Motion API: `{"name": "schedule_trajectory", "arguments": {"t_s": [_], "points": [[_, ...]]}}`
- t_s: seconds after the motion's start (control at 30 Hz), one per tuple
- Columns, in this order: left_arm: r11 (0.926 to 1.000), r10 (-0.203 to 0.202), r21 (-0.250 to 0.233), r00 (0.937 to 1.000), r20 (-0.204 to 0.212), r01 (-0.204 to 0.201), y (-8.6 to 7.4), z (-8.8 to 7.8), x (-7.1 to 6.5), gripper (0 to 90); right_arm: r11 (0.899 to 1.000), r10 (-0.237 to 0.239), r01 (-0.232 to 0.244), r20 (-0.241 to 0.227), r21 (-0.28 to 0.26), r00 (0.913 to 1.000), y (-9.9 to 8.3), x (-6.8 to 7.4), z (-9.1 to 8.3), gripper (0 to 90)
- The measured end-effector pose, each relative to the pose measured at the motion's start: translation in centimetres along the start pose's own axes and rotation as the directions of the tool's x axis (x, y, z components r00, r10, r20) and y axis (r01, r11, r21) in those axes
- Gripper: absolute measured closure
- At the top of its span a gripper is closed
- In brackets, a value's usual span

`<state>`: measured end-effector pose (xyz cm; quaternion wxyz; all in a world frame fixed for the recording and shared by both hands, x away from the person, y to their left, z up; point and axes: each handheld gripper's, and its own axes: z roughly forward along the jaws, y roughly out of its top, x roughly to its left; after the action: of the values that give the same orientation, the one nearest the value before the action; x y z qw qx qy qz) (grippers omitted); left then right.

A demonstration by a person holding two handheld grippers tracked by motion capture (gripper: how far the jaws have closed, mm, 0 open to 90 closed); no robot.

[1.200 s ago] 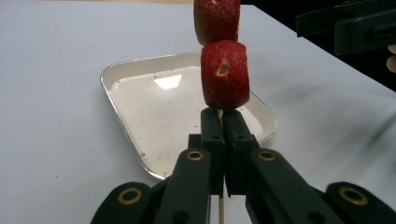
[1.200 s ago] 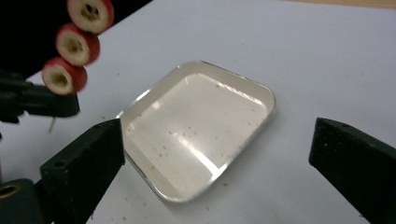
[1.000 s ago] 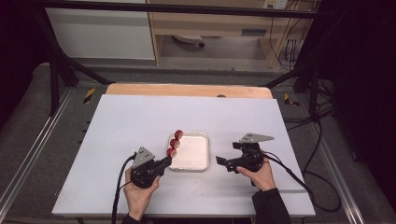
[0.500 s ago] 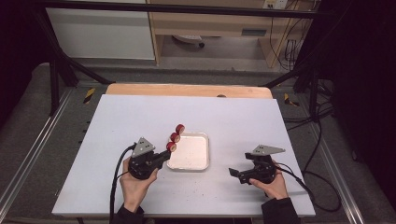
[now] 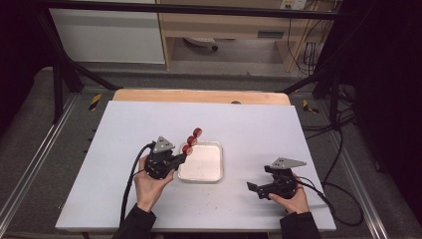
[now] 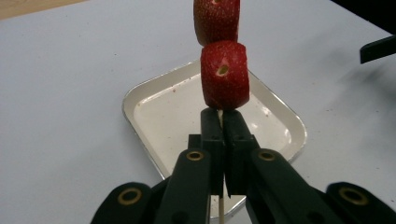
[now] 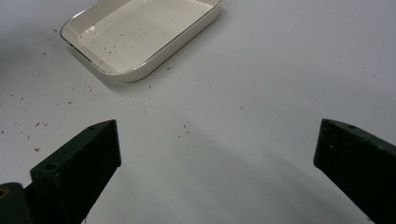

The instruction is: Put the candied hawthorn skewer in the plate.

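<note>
**Skewer held over tray**

Left gripper clamps a thin wooden skewer threaded with red round fruit slices, just above the near-left edge of the white rectangular metal tray. Right gripper, jaws spread and holding nothing, sits well right of the tray on the white table.

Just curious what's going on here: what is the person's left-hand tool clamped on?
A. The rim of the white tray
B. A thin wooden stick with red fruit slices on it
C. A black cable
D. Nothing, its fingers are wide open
B: in the left gripper view the left gripper is pinched shut on a thin skewer carrying red slices, held above the white tray.
</note>
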<state>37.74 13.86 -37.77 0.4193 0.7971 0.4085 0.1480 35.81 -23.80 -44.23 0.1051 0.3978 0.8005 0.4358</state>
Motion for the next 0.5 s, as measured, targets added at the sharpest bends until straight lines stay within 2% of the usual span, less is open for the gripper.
{"name": "schedule_trajectory", "arguments": {"t_s": [0.3,0.5], "points": [[0.9983,0.003,0.058,0.9999,-0.017,-0.002,0.8,2.0,0.4,88.4,1.0,-0.011,0.011,0.005,0.015,0.9999,-0.3,0.1,0.0,1.1],[0.9928,0.013,0.12,0.9994,-0.033,-0.009,0.8,3.8,0.3,88.4,1.0,-0.005,0.005,0.003,0.016,1.0,-0.5,-0.1,0.0,1.2]]}}
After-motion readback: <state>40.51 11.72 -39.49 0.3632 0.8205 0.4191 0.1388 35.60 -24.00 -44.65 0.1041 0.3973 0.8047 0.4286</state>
